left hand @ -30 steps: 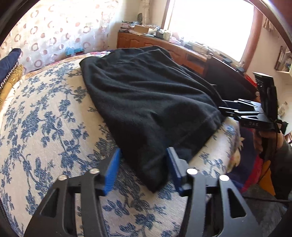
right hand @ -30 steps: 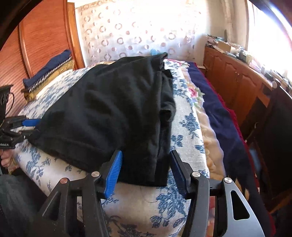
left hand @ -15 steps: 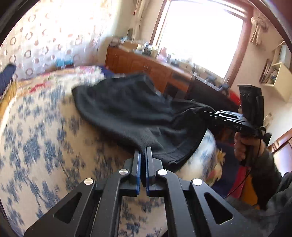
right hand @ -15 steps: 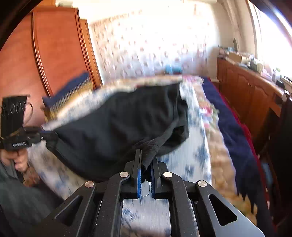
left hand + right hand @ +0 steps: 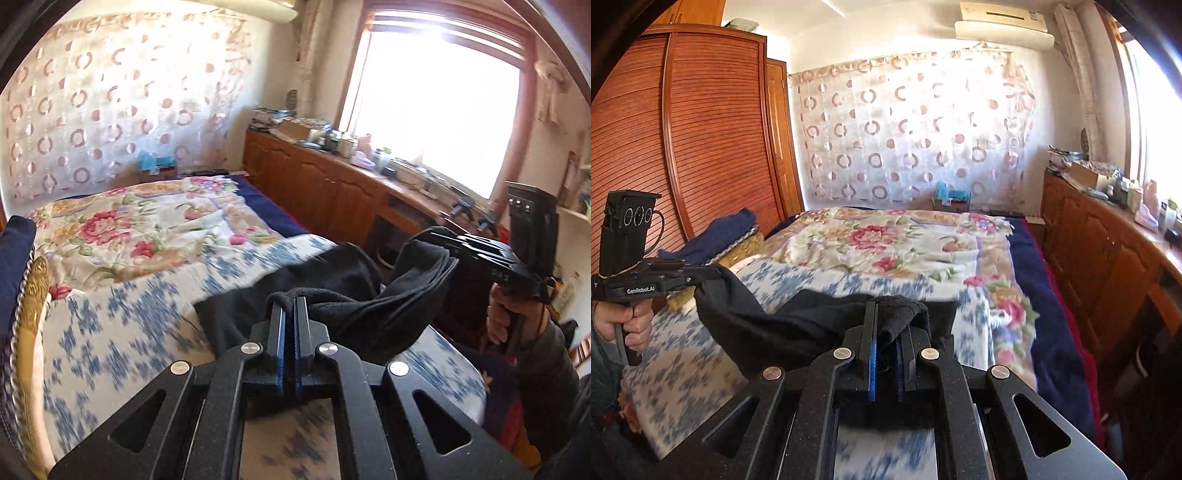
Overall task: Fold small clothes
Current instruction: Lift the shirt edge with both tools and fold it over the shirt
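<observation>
A black garment (image 5: pixel 351 295) hangs between both grippers above the blue-flowered bed cover (image 5: pixel 122 332). My left gripper (image 5: pixel 289 306) is shut on one corner of it. My right gripper (image 5: pixel 886 314) is shut on the other corner, with the black garment (image 5: pixel 783 325) sagging to its left. In the left wrist view the right gripper (image 5: pixel 448 245) shows at right, cloth pinched in it. In the right wrist view the left gripper (image 5: pixel 714 273) shows at left, also holding cloth.
A floral quilt (image 5: pixel 894 240) covers the far half of the bed. A wooden cabinet (image 5: pixel 332 192) with clutter runs under the window on the right. A wooden wardrobe (image 5: pixel 683 140) stands left. Folded dark blue cloth (image 5: pixel 713 236) lies by the headboard.
Both grippers closed on the garment's near corners and lifted it off the bed, pulling it toward me. It lay flat a second ago and now hangs bunched between them.
</observation>
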